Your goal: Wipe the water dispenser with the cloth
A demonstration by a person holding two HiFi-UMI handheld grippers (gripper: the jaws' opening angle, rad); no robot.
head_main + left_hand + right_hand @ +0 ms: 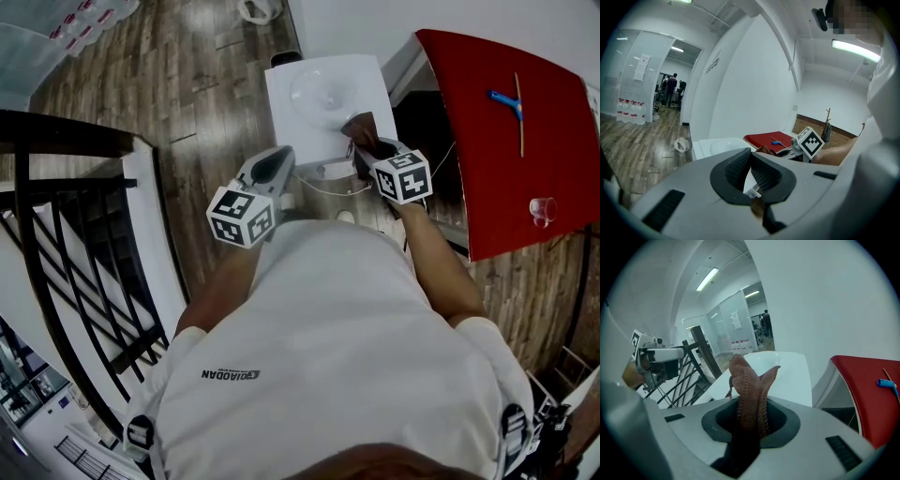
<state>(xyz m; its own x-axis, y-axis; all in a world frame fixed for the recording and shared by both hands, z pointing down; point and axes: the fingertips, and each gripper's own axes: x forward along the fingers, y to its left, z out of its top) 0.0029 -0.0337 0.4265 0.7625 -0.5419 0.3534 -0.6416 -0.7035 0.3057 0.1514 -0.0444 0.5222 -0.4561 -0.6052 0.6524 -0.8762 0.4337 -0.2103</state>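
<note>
- Head view: the white, box-shaped water dispenser stands in front of the person, its flat top with a shallow round dish facing up.
  - The right gripper hangs at the water dispenser's near right corner. The reddish-brown ribbed cloth sticks out of its tip over the top. I judge it is placed so that wiping can start from that corner.
  - The left gripper sits at the near left corner, just beside the water dispenser. It seems to be kept out of the wiping path.
  - A red flat tabletop lies right of the water dispenser, and a black metal railing stands well to its left.
- Left gripper view: the left gripper has its ribbed pads meeting at the tips, with nothing caught between them.
  - A small gap lower down shows pale parts, probably the water dispenser's front, though the view is too cramped to be sure.
  - The water dispenser lies just ahead. The cloth and the right gripper are at its right side, with the red flat tabletop beyond.
- Right gripper view: the right gripper is clamped on the cloth.
  - The cloth is folded into a strip and pinched low, so a long free end rises from the jaws toward the water dispenser. That hold leaves loose fabric to drag across the top.
  - I cannot tell whether the cloth touches the surface.
  - The left gripper and the black metal railing show to the left of the water dispenser.
</note>
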